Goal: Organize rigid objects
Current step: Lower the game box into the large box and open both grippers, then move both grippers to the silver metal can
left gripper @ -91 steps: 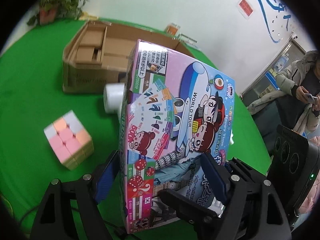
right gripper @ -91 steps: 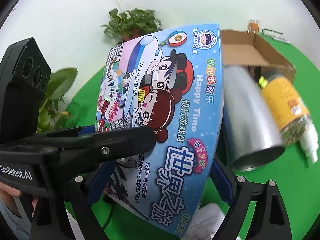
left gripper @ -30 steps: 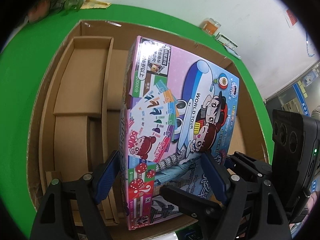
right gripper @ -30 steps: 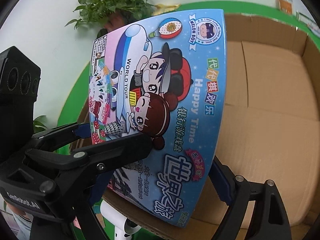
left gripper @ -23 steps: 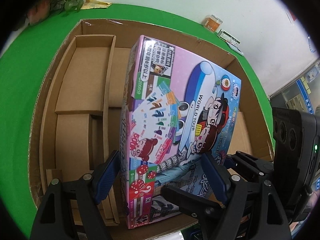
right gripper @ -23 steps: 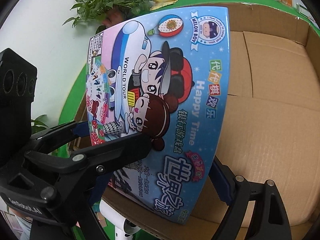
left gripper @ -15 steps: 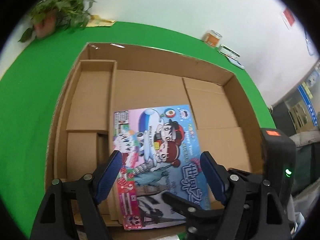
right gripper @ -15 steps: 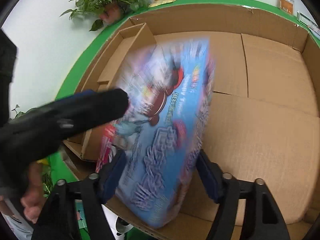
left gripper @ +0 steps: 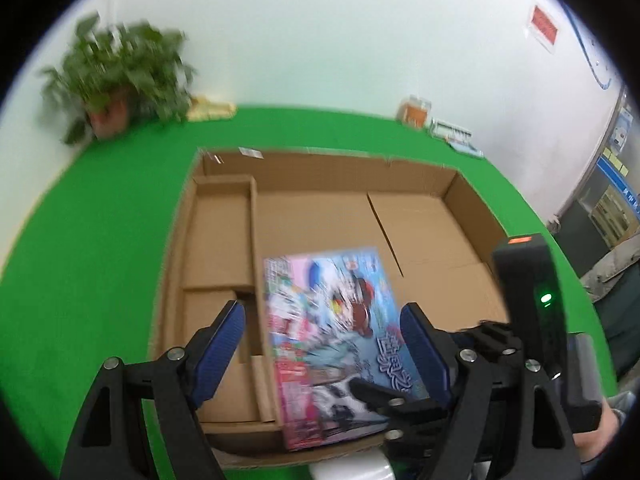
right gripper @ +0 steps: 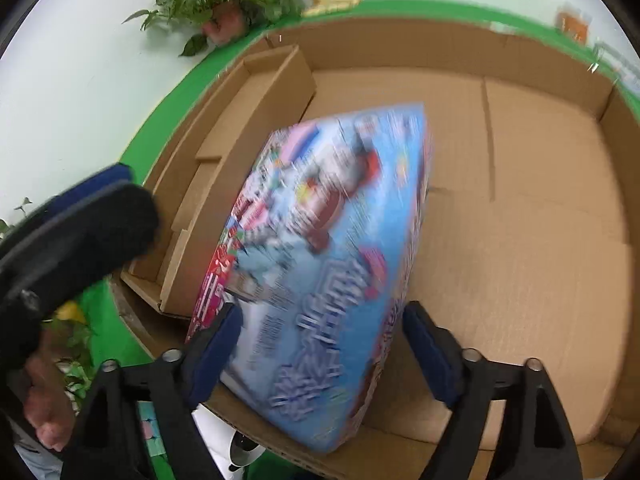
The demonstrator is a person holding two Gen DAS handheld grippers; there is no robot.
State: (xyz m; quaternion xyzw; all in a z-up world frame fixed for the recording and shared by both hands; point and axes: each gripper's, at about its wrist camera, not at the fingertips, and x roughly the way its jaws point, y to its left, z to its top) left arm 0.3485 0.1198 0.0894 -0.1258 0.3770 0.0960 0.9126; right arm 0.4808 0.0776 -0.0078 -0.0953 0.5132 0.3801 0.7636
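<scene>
The colourful board-game box [left gripper: 332,332] lies in the large cardboard box [left gripper: 320,168], near its front wall beside the divider. My left gripper [left gripper: 320,344] is open, above and behind the game box, not touching it. My right gripper [right gripper: 322,344] is open with the game box [right gripper: 320,264] between its blue pads [right gripper: 424,344], blurred, its near end by the front wall. The right gripper's body shows in the left wrist view [left gripper: 528,304]. The left gripper's finger shows in the right wrist view [right gripper: 80,224].
The cardboard box has a narrow divided compartment [left gripper: 220,232] on its left. A potted plant [left gripper: 120,76] stands at the back left on the green table [left gripper: 100,240]. A white object [left gripper: 352,468] and a pastel cube [right gripper: 152,432] lie just outside the front wall.
Both grippers carried the game box over the cardboard box, then opened. The game box dropped flat onto the floor of the box. The left gripper has pulled up and back.
</scene>
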